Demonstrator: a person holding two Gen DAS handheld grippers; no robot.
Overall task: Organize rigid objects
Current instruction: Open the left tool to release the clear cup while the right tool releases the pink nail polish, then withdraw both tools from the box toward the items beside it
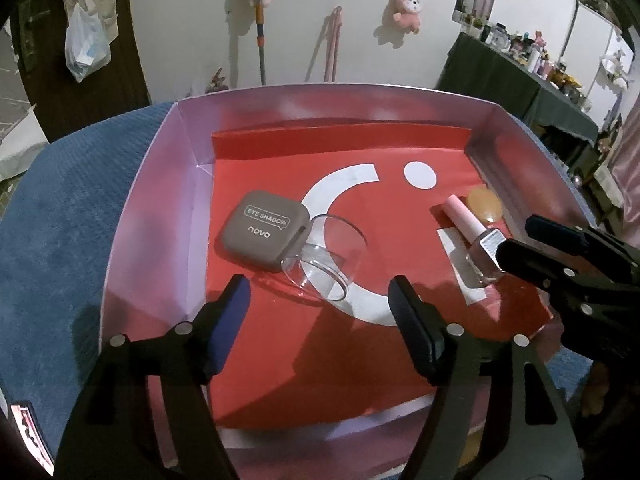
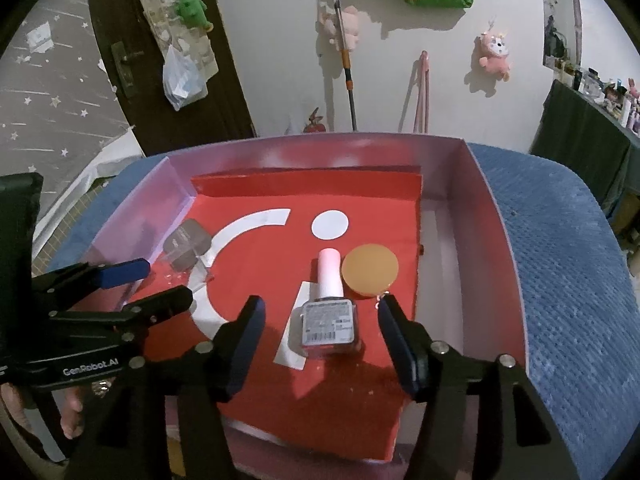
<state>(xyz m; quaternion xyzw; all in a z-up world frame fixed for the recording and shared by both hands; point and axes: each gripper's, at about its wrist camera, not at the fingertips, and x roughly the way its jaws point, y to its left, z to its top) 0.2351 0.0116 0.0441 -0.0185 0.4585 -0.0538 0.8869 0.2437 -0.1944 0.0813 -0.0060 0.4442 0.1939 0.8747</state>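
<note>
**Grippers poised over the box: slip and knock risks**

Left gripper (image 1: 320, 300) wide, holding nothing, hanging low inside the lilac box (image 1: 192, 148). Clear glass cup (image 1: 326, 258) on its side just ahead of the fingertips, mouth towards the gripper, far end touching or overlapping the grey eye shadow case (image 1: 260, 236), ahead and to the left.

Right gripper (image 2: 320, 324) also wide and empty. Nail polish bottle (image 2: 329, 312) lies flat between and just beyond its fingers, label up, pink cap pointing away. Orange round lid (image 2: 370, 268) just beside the cap, to the right, near the right fingertip (image 2: 390, 312).

Risks, as judged from here:
- Cup is smooth, round and lying down. A closing finger meeting it off-centre would likely roll it or squirt it forward into the case.
- Case may get shoved towards the box wall if the cup is pushed.
- Right finger closing on the bottle could clip the orange lid and skate it across the red liner (image 2: 360, 380).
- Bottle body glass, slick sides; a grip near the cap may let it pivot.
- Both grippers share one box, close side by side. Simultaneous moves inward risk a collision.
</note>
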